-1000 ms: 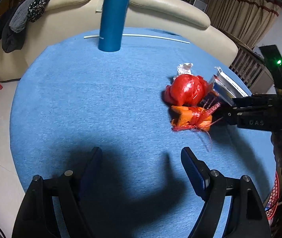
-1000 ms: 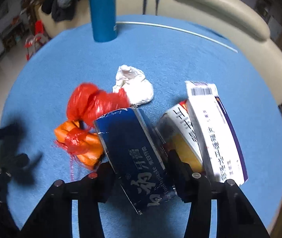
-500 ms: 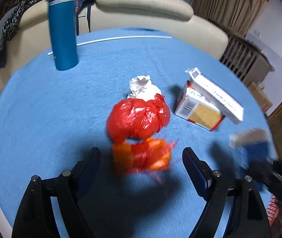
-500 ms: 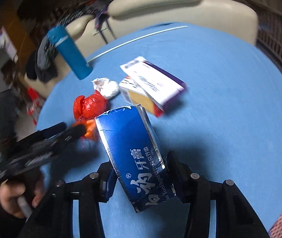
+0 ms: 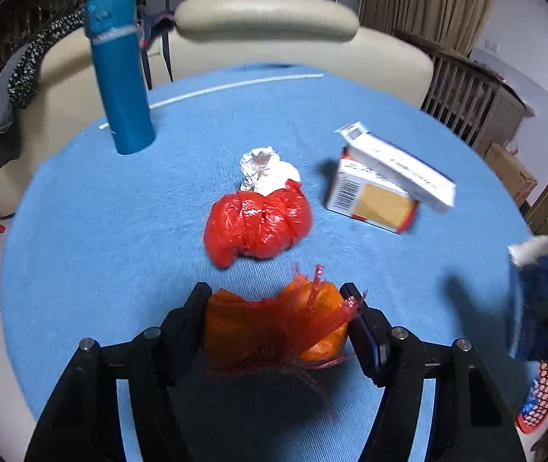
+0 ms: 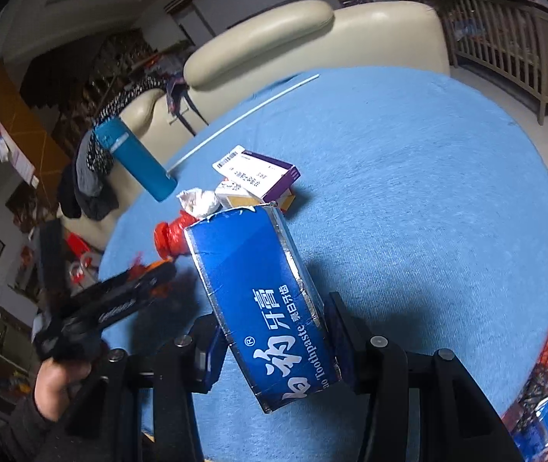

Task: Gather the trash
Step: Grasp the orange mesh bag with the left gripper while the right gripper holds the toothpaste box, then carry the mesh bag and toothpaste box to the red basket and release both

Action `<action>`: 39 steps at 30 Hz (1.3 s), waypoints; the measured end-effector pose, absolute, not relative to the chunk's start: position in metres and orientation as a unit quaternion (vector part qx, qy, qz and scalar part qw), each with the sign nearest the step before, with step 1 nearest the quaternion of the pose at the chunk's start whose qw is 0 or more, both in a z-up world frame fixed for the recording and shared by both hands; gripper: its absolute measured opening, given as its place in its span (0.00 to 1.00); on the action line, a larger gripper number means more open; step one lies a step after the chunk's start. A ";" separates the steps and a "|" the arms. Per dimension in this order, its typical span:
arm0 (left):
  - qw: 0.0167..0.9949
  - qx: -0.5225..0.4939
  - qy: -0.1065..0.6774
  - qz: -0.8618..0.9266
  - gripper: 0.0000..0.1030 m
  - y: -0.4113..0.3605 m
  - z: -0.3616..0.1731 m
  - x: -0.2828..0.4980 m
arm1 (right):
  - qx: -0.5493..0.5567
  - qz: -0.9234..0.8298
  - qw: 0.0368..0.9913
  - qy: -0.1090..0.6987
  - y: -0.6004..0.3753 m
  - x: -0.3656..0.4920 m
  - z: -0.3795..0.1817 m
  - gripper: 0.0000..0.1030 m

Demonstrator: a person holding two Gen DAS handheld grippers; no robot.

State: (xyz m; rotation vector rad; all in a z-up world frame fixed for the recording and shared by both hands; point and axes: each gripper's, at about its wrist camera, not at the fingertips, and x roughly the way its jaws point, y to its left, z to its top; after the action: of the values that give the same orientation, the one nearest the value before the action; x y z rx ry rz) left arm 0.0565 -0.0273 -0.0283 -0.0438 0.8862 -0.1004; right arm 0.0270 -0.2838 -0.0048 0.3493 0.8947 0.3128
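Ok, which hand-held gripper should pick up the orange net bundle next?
Left. The left hand-held gripper already straddles the orange net bundle and its jaws are closing on it. The right hand-held gripper is busy, clamped on the blue toothpaste box.

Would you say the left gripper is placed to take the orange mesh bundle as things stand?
Probably yes: the orange mesh bundle already sits between the fingers of the left gripper, whose jaws are closing, and nothing blocks it; the red bag lies clear beyond it.
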 end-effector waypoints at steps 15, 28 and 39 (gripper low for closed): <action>0.925 -0.003 0.364 -0.111 0.67 -0.075 0.029 -0.034 | 0.264 0.105 0.886 0.366 -0.332 -0.059 0.013 0.49; 0.920 0.047 0.351 -0.170 0.67 -0.143 0.038 -0.047 | 0.283 0.026 0.896 0.342 -0.394 -0.098 0.013 0.49; 0.884 0.090 0.378 -0.259 0.67 -0.245 0.029 -0.058 | 0.286 -0.070 0.889 0.350 -0.476 -0.139 -0.010 0.49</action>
State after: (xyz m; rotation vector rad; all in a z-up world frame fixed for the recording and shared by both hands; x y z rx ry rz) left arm -0.0580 -0.2451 0.0292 0.1870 0.7861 -0.5387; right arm -0.1386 -0.4762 -0.0101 0.5940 0.7265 -0.1452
